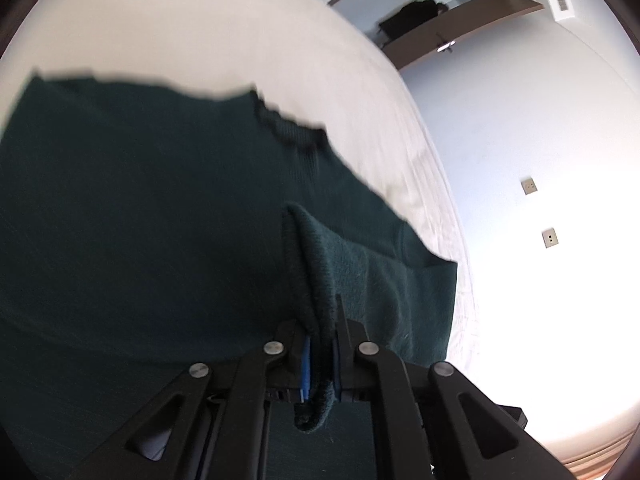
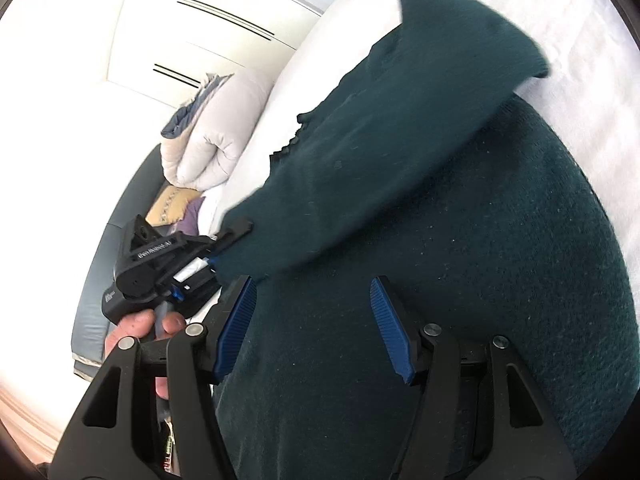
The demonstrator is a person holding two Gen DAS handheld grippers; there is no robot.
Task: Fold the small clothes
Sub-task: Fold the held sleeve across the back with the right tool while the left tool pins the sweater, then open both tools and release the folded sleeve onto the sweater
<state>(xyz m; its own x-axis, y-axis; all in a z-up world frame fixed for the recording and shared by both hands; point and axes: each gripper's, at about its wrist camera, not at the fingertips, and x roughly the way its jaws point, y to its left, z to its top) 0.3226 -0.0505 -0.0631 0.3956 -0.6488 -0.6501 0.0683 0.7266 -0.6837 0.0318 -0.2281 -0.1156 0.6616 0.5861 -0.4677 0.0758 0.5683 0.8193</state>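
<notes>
A dark green knit sweater (image 1: pixel 120 200) lies spread on a white bed sheet (image 1: pixel 200 20). My left gripper (image 1: pixel 320 332) is shut on a folded ribbed edge of the sweater (image 1: pixel 316 280), which is lifted off the rest of the cloth. In the right wrist view the sweater (image 2: pixel 480 260) fills the frame, and one sleeve (image 2: pixel 360 160) runs across it down to the left gripper (image 2: pixel 218 256), held by a hand (image 2: pixel 136 328). My right gripper (image 2: pixel 313 282) stands open just over the sweater's body, and its blue pads (image 2: pixel 236 320) hold nothing.
The white sheet (image 2: pixel 580 80) shows beyond the sweater. A rolled duvet (image 2: pixel 212 136) and pillows (image 2: pixel 176 208) lie past the bed's edge, with white wardrobe doors (image 2: pixel 200 20) behind. A wall with sockets (image 1: pixel 530 186) and a brown shelf (image 1: pixel 460 24) stand on the other side.
</notes>
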